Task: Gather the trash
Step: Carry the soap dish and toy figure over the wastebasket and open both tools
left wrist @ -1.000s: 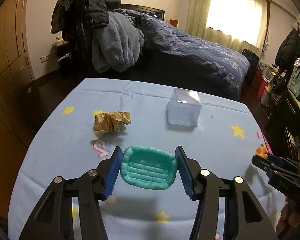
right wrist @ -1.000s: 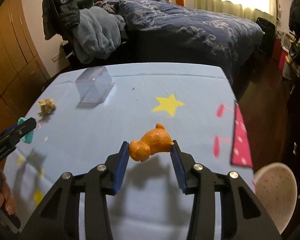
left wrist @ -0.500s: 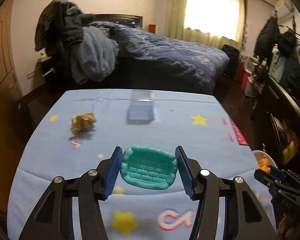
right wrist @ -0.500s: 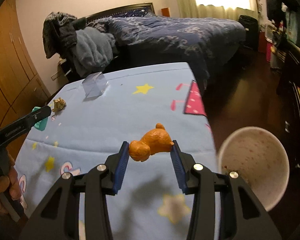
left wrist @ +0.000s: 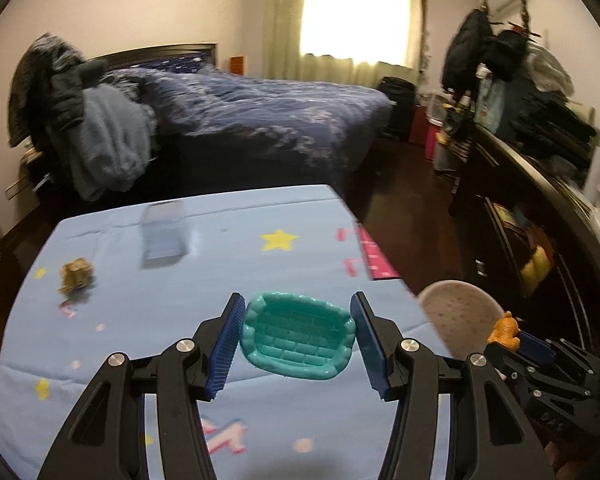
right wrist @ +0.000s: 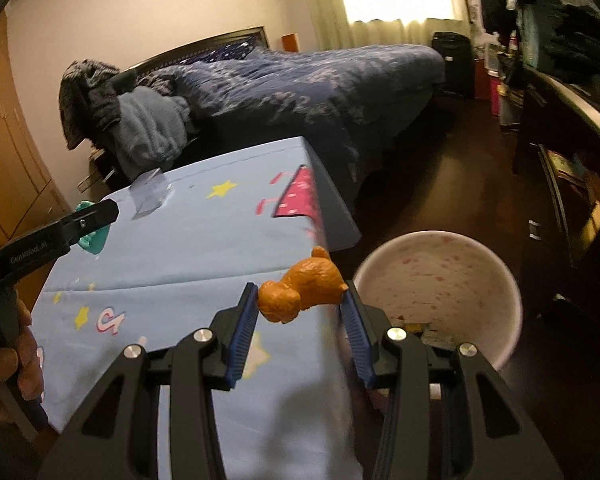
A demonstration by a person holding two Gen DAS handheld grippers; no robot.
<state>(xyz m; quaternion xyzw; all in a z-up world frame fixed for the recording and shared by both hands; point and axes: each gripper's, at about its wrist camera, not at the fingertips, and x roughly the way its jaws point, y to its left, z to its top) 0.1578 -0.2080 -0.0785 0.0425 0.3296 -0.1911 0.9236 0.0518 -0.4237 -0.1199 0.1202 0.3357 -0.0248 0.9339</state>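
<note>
Near the left edge of the bench (left wrist: 188,280), on its blue star-printed cloth, a crumpled brown paper wad (left wrist: 75,277) lies on its own. Further in, toward the far edge, a clear plastic box (left wrist: 162,236) stands blurred, well apart from the wad. My left hand-held gripper (left wrist: 296,334) is closed on a teal brick-patterned tray (left wrist: 298,334), both blue pads pressed to its short sides, and it hangs above the near part of the bench, closer to the right edge than the left. In the right wrist view the same gripper reaches in from the left with the teal tray (right wrist: 94,238) showing past its fingertip. At the right edge a pink printed patch (left wrist: 374,258) runs along the cloth. My right hand-held gripper (right wrist: 302,300) is clamped on an orange bear figure (right wrist: 304,292), held over the near right corner of the bench. Just beyond that corner, down on the dark floor, a pale speckled bin (right wrist: 496,280) stands open with a few scraps in its bottom; the bear sits just left of its rim and not over the opening
</note>
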